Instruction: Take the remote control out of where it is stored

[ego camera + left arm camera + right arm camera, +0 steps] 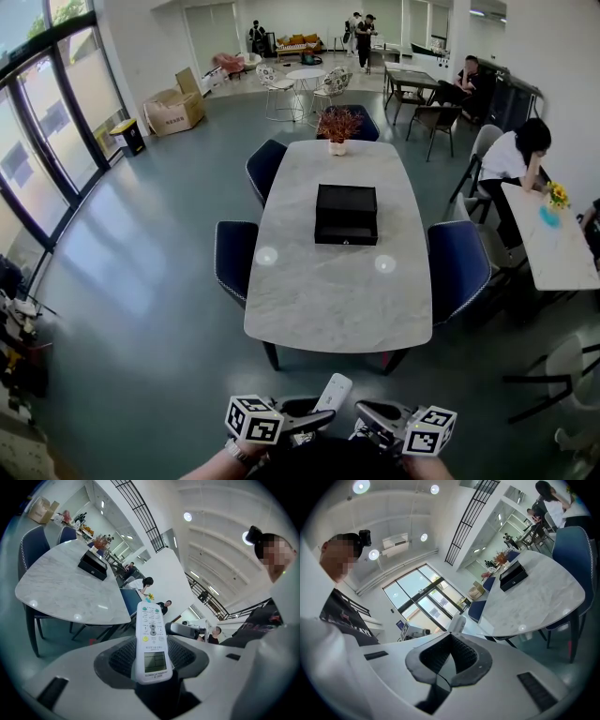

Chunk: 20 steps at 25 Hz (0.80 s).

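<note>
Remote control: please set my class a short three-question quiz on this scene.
1. True or false: the remote control lies on the table.
2. Whose fingers grip the remote control? A. left gripper B. right gripper C. neither
3. Fill in: in the head view, beyond the black box at the table's far end stands a ____.

Key: 1 false, it is held in the air; 2 A; 3 potted plant.
</note>
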Available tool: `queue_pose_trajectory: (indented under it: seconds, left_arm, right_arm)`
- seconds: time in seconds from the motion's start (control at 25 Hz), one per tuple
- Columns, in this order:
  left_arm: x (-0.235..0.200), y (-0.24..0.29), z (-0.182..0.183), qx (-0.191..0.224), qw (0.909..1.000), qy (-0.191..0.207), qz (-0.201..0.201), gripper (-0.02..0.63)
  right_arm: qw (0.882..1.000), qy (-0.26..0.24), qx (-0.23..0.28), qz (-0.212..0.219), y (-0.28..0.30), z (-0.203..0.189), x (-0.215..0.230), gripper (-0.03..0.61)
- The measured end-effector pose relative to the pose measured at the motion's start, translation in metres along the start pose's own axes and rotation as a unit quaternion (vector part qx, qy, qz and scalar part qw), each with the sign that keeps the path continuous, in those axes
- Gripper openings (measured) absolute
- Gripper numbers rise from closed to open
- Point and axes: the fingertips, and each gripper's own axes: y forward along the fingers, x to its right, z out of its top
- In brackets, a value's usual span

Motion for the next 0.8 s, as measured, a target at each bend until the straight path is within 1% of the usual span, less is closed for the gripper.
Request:
queue_pose_trajectory:
  seconds: [0.8]
  left_arm:
    - [0.0049, -0.0016, -0.0004, -0.001, 1.0000, 0.008, -0.003, 0.215]
  right_arm:
    - [1.000, 0.001, 0.006, -0.005, -0.0043, -0.0033, -0.0035, 0.009]
